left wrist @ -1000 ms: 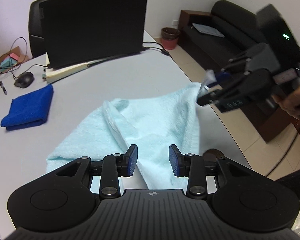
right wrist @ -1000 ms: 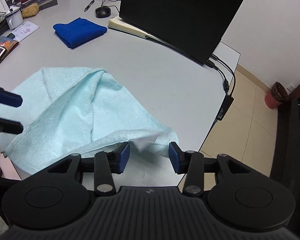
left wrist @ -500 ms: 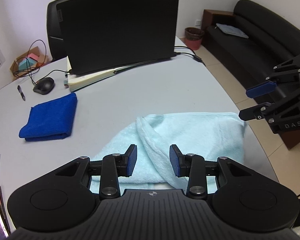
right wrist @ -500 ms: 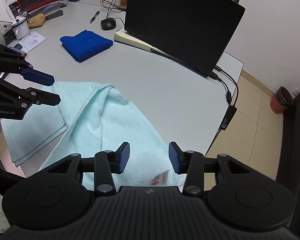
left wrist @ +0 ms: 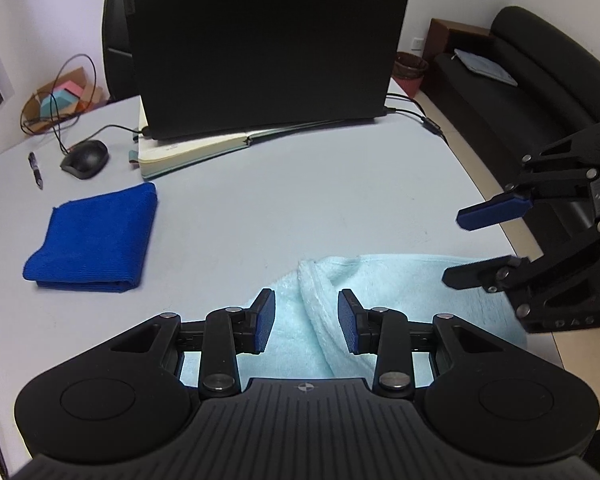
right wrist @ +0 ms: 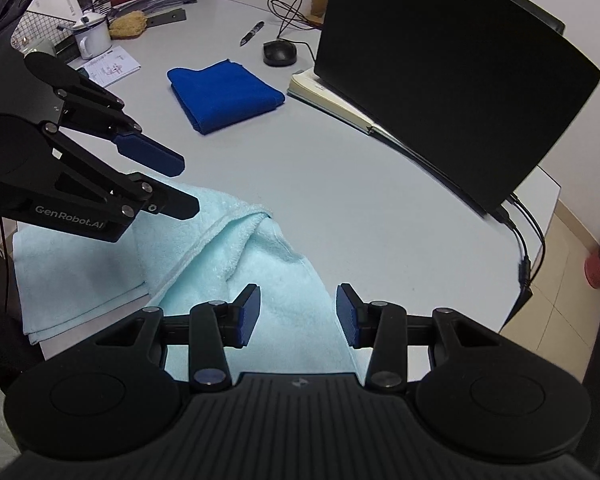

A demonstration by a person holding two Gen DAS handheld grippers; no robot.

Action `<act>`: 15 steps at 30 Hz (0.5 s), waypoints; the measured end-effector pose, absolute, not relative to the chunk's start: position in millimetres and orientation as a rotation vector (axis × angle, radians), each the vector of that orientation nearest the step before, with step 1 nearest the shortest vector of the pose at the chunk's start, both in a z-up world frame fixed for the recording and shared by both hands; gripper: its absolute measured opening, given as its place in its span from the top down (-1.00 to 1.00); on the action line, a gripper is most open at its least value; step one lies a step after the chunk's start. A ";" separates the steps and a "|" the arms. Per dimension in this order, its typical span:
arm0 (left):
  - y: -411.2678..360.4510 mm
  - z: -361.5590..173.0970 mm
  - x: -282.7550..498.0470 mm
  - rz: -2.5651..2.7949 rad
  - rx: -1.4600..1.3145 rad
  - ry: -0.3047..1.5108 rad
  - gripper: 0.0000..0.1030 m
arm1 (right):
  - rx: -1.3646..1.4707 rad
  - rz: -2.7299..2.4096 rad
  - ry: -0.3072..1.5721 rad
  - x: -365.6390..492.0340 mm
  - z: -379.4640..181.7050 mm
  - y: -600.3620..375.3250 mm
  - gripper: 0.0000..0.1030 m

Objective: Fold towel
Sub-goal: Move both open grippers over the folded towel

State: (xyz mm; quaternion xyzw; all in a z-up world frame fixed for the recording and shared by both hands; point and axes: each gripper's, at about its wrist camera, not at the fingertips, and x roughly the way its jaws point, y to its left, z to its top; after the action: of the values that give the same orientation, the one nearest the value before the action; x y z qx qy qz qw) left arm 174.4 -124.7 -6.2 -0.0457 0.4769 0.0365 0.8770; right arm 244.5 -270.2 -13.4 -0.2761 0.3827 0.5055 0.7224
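Hovering over the towel (right wrist: 260,264): left gripper (left wrist: 306,320), right gripper (right wrist: 296,316) (both spread, empty).

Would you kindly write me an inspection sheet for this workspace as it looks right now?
Surface: grey table, rounded edge on the sofa side.
Job's things: light blue towel at the near edge, rumpled, one ridge running across it, partly layered; not neatly folded.
Clutter: folded blue cloth, laptop on an open notebook, mouse, pen; mug and papers farther off.
Grippers: left tool open above the towel, holding nothing; right tool open above the towel, holding nothing.
Cables: mouse cord; laptop cables trailing over the edge.
Surroundings: black sofa, bin, office chair.
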 end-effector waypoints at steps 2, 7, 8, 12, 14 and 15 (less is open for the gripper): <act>-120.9 -10.4 182.2 0.063 -0.120 1.014 0.27 | -0.625 1.145 0.847 249.9 -18.8 -262.9 0.18; -113.0 -22.6 197.7 0.038 -0.164 1.061 0.29 | -0.647 1.230 0.851 262.3 -31.2 -248.3 0.38; -111.9 -24.4 199.9 0.037 -0.169 1.066 0.29 | -0.652 1.237 0.856 263.9 -33.1 -246.1 0.49; -103.5 -31.8 210.1 0.036 -0.216 1.086 0.29 | -0.688 1.285 0.855 269.1 -43.2 -233.1 0.50; -99.8 -34.5 213.7 0.027 -0.243 1.092 0.33 | -0.708 1.304 0.848 270.8 -47.3 -226.8 0.50; -98.5 -36.0 215.3 0.018 -0.253 1.098 0.38 | -0.718 1.315 0.846 270.8 -49.3 -224.1 0.50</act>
State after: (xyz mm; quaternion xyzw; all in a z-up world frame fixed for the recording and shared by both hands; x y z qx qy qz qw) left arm 215.3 -98.5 -36.0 -0.1198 0.5203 0.0084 0.8455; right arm 270.8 -224.1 -49.3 -0.3164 0.3729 0.5794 0.6521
